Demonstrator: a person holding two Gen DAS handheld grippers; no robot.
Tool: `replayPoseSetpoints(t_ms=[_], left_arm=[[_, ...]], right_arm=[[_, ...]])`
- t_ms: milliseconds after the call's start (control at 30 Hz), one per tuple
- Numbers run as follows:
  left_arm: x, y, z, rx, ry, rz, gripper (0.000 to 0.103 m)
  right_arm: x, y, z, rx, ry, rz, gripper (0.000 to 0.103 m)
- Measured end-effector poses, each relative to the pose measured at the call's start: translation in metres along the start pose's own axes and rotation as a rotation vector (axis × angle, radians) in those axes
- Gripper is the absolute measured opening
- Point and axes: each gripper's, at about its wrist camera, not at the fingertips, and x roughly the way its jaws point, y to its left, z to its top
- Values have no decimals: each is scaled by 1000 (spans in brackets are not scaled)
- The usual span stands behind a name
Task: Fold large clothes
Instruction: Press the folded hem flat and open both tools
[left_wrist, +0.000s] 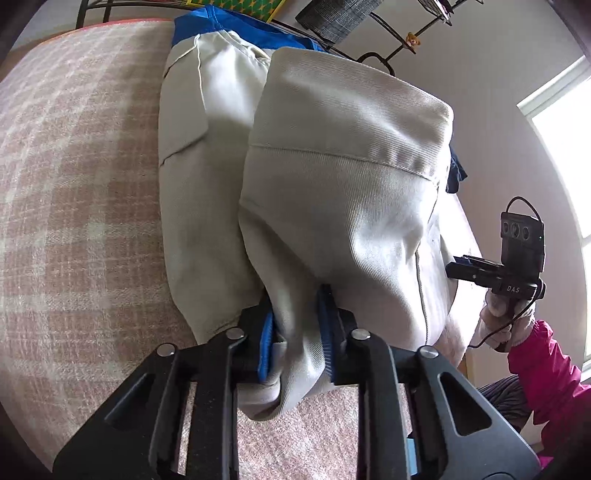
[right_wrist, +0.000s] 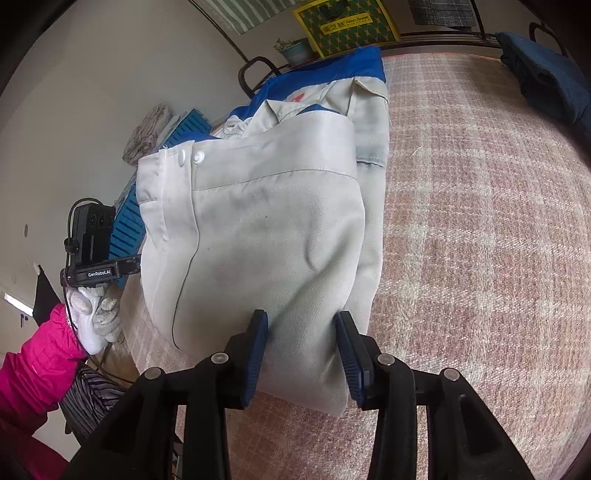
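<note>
A large off-white work jacket with blue shoulders (left_wrist: 332, 177) lies lengthwise on a pink plaid bed cover (left_wrist: 74, 184), its near half lifted and doubled over the far half. My left gripper (left_wrist: 299, 325) is shut on a bunch of the jacket's near edge. In the right wrist view the same jacket (right_wrist: 266, 229) shows white snap buttons, and my right gripper (right_wrist: 303, 350) has its blue pads on either side of the hem with a wide gap, the cloth bulging between them. Each gripper shows in the other's view, the right (left_wrist: 517, 258) and the left (right_wrist: 92, 251).
A dark blue folded cloth (right_wrist: 546, 74) lies at the bed's far right corner. A black metal bed frame (right_wrist: 443, 35), a yellow-green box (right_wrist: 343, 26) and a potted plant (right_wrist: 291, 48) stand behind. A blue crate (right_wrist: 129, 221) is by the wall. A window (left_wrist: 565, 147) is at the right.
</note>
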Motion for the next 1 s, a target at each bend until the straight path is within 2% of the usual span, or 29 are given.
replayPoseSetpoints(t_ms=[33, 67, 100, 167, 300, 367, 433, 533, 600, 700, 767, 800, 867, 933, 1000], left_arm=[[-2, -2, -3, -7, -8, -1, 8], [-6, -4, -5, -14, -17, 0, 5], [-10, -7, -7, -17, -28, 6, 5], [-21, -12, -12, -39, -53, 14, 3], [-56, -14, -34, -115, -139, -64, 1], [-67, -12, -49, -160, -168, -83, 1], [-58, -1, -61, -222, -138, -71, 1], [-39, 22, -71, -295, -74, -37, 1], [-45, 22, -71, -319, -94, -72, 1], [-73, 8, -65, -291, -168, -131, 1], [-79, 4, -62, -263, -184, -100, 1], [-73, 7, -63, -252, -165, -62, 1], [-49, 16, -69, -240, -77, 19, 1], [-40, 21, -76, -266, -60, 29, 2], [-51, 15, -75, -258, -100, 13, 3]], right_arm=[[0, 0, 0, -1, 2, 4, 35], [0, 0, 1, 4, 2, 5, 28], [-1, 0, 0, 11, -4, 2, 17], [-7, 2, 1, 27, -27, 16, 8], [-35, 16, 0, 11, -94, 39, 3], [-47, 18, -2, 17, -121, 68, 1], [-46, 12, -7, 40, -119, 78, 1], [-17, -2, -19, 78, -21, 4, 0], [-9, -3, -24, 72, 1, -26, 0], [-34, 6, -20, 75, -63, -4, 0], [-52, 10, -19, 88, -113, 36, 0], [-55, 11, -19, 85, -117, 40, 0], [-40, 9, -24, 69, -60, -27, 0], [-16, 9, -31, 39, 21, -100, 0], [-19, 15, -29, -1, 14, -114, 6]])
